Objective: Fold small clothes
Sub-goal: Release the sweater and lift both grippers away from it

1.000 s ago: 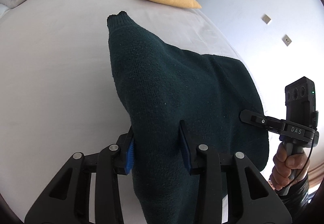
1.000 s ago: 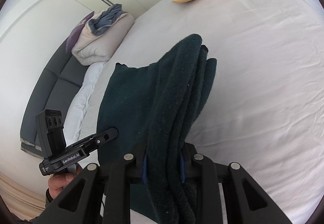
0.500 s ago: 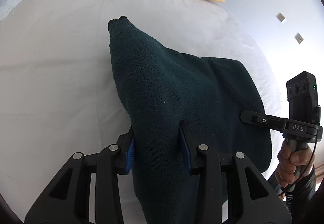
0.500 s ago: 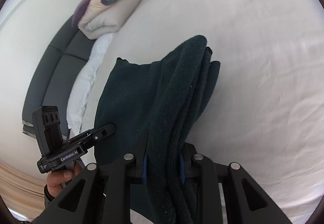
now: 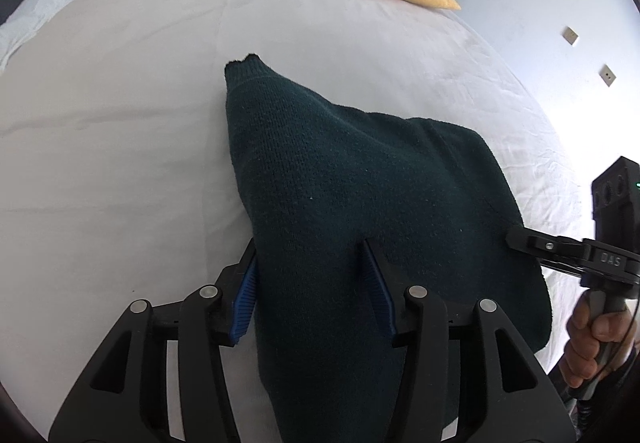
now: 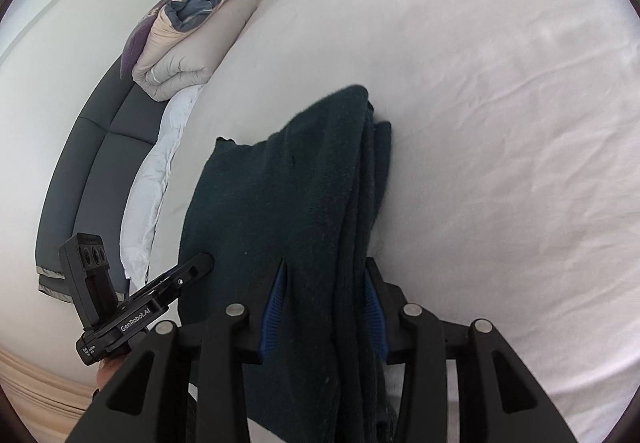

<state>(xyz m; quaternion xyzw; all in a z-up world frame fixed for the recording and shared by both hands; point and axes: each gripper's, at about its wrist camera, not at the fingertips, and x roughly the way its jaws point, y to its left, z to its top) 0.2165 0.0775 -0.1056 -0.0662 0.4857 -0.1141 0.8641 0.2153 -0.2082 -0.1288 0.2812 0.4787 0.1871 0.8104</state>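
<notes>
Sweater [image 5: 360, 195] lies folded, long axis pointing away across bed [image 5: 120, 123]

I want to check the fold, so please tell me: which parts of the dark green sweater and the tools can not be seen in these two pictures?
- Left wrist view: the sweater's near end is cut off by the bottom edge.
- Right wrist view: the inner folded layers are covered by the top layer.
- Both views: the sheet under the sweater is covered.
- Left wrist view: the right tool's fingertips hide behind the sweater.
</notes>
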